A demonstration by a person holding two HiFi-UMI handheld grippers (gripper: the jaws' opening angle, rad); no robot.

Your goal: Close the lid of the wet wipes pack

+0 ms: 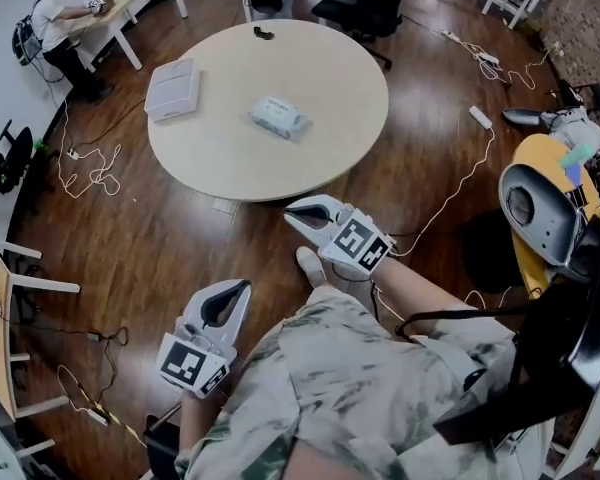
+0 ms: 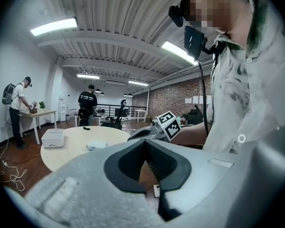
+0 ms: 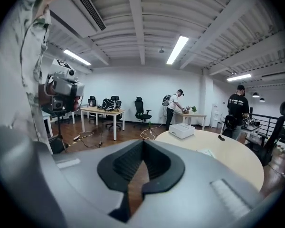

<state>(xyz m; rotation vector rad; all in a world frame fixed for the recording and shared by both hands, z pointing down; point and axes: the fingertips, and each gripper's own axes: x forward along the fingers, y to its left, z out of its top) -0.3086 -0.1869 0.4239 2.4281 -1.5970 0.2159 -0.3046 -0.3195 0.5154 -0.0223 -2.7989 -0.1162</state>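
Left gripper (image 1: 244, 285) & right gripper (image 1: 291, 211): tips pressed together, empty. Wet wipes pack (image 1: 278, 116) at 12 o'clock, well apart; an off-centre push could slide it w/o seating the lid.

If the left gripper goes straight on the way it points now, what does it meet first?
Probably the right gripper, just ahead of the left gripper; depth is unclear, so it may pass beside it.

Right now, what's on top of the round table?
A wet wipes pack, a white box and a small black object at the far edge. The tabletop beneath them is covered.
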